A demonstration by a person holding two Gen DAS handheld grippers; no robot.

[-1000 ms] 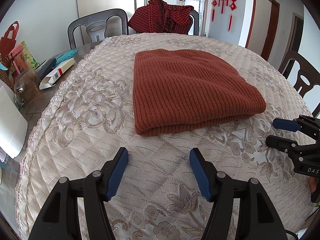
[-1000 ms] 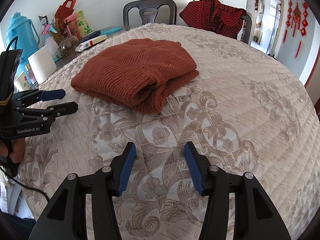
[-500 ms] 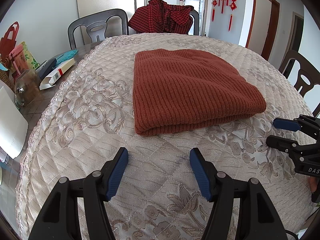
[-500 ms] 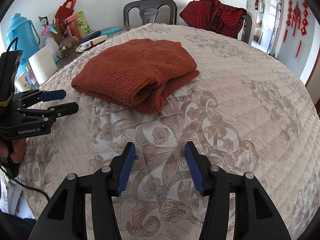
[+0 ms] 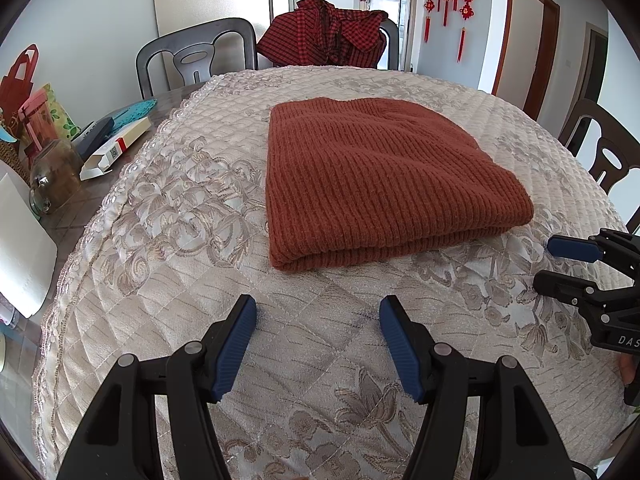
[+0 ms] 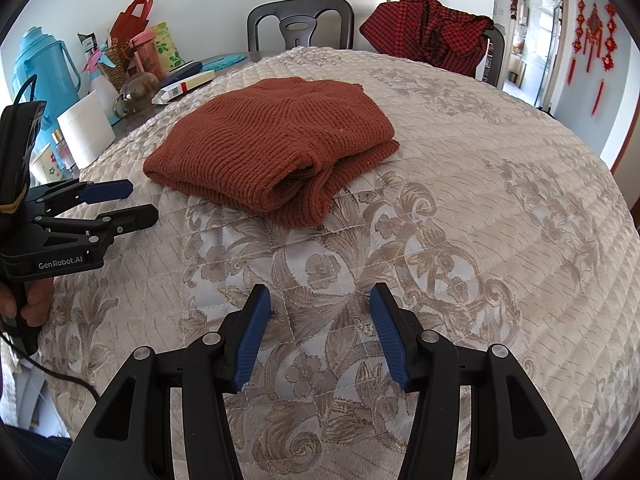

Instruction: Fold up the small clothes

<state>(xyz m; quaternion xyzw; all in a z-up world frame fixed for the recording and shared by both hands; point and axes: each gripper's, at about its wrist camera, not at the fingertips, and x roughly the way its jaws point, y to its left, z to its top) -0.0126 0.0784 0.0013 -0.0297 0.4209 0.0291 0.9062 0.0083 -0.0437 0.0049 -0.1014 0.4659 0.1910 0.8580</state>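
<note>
A rust-red knit sweater [image 5: 372, 176] lies folded into a thick rectangle on the quilted cream tablecloth [image 5: 168, 216]; it also shows in the right wrist view [image 6: 276, 148], with its layered fold edges facing that camera. My left gripper [image 5: 318, 320] is open and empty, hovering over the cloth a little short of the sweater's near edge; it also shows in the right wrist view [image 6: 132, 200]. My right gripper [image 6: 320, 308] is open and empty, short of the sweater's corner; it also shows in the left wrist view [image 5: 554, 262].
A red plaid garment [image 5: 328, 32] hangs over a far chair. Dark chairs [image 5: 196, 52] ring the table. At the left edge stand a glass jar [image 5: 54, 176], a white carton [image 5: 116, 152], bags [image 6: 136, 16], a white box [image 6: 86, 132] and a blue thermos [image 6: 40, 72].
</note>
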